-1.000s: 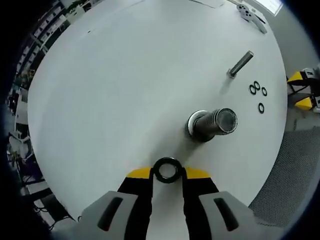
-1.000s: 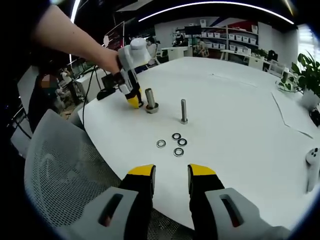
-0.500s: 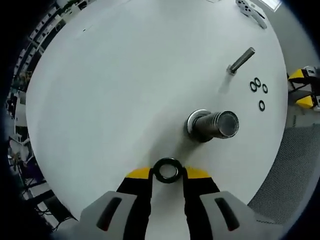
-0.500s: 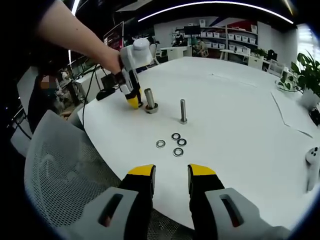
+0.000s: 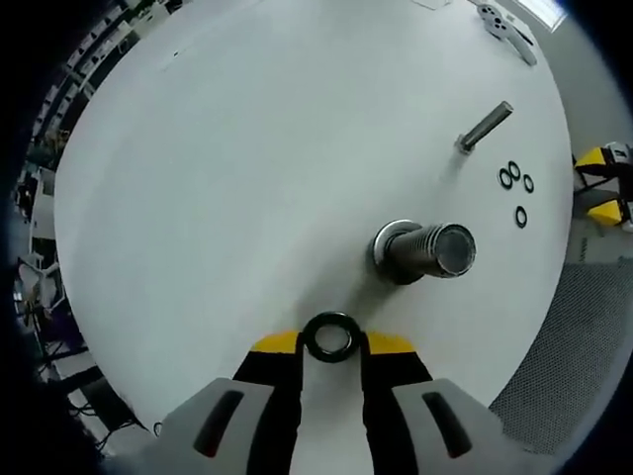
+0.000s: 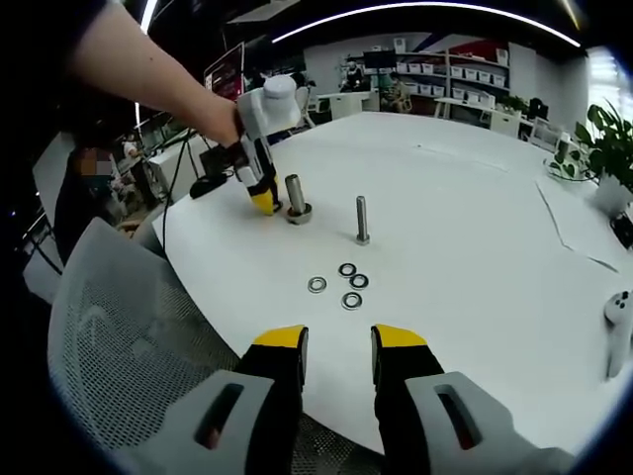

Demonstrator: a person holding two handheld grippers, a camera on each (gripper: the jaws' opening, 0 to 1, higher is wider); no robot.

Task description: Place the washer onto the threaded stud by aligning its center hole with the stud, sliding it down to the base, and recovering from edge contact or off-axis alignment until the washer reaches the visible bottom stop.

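The left gripper (image 5: 331, 338) holds a black washer (image 5: 330, 336) pinched by its edges between the two yellow-tipped jaws, its center hole open to view. In the left gripper view the washer sits near the thick threaded stud (image 5: 427, 251) but short of it; the stud stands upright on its metal base flange (image 5: 388, 240) on the white table (image 5: 218, 178). In the right gripper view the left gripper (image 6: 263, 202) is just beside that stud (image 6: 295, 195), low, near the table surface.

Step in hand, as judged: the washer is picked up and being brought to the stud; it is not yet on the threads.

The right gripper (image 6: 338, 348) hangs over the near table edge with its jaws parted and nothing between them. Ahead of it lie four loose washers (image 6: 344, 284) in a small cluster, and beyond them a thinner bolt (image 6: 362, 220) stands upright, well apart from the thick stud.

Next move, as judged: lift the washer above the stud's top, turn it flat so the hole lines up with the stud's axis, then lower it. A tilted washer is likely to catch on the top edge or the threads.
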